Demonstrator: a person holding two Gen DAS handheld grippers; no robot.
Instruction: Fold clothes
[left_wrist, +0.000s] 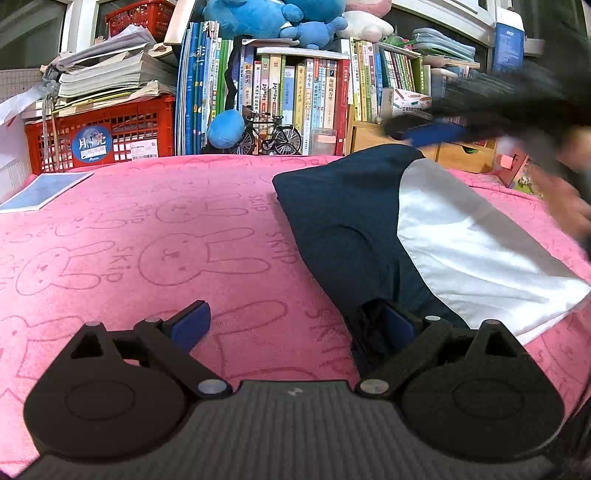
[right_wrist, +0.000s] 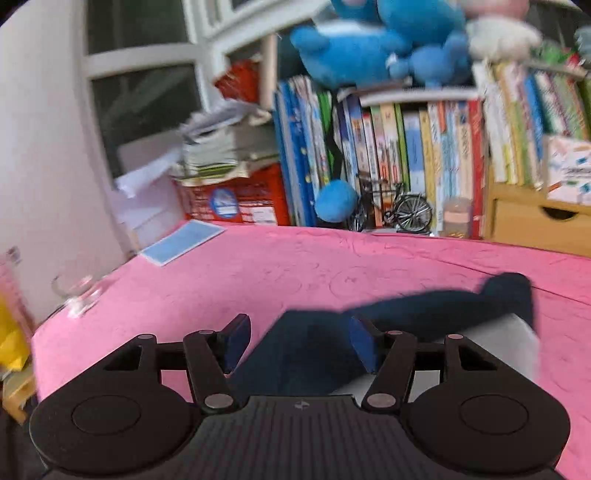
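Nearest the left wrist camera, the left gripper (left_wrist: 295, 328) sits low over a pink blanket (left_wrist: 147, 236) printed with rabbit outlines, its jaws spread wide. One blue pad (left_wrist: 190, 325) stands clear above bare blanket; the other blue pad (left_wrist: 397, 326) lies against the near corner of the garment (left_wrist: 354, 221), where a bunch of dark cloth is gathered beside it, but nothing is pinched between the two pads, so this gripper is released. That garment, navy with a white panel (left_wrist: 472, 251), lies spread on the blanket to the right of centre, running from the left gripper's right finger toward the far edge. Above its far end the right gripper (left_wrist: 424, 133) appears in the left view as a blurred dark shape with a blue pad, off the cloth. From the right wrist view, the right gripper (right_wrist: 301, 343) also has its jaws parted, with the navy cloth (right_wrist: 306, 354) lying below and between the fingers and not clamped; the picture is smeared with motion. At the blanket's far left corner a blue-and-white card (left_wrist: 44, 190) lies flat. Behind the blanket stand a red crate (left_wrist: 99, 133) topped with stacked papers (left_wrist: 114, 74), a row of upright books (left_wrist: 295, 92), a small model bicycle (left_wrist: 271, 136) and blue plush toys (left_wrist: 273, 18). A clear glass (right_wrist: 74, 291) stands at the blanket's left edge in the right wrist view.
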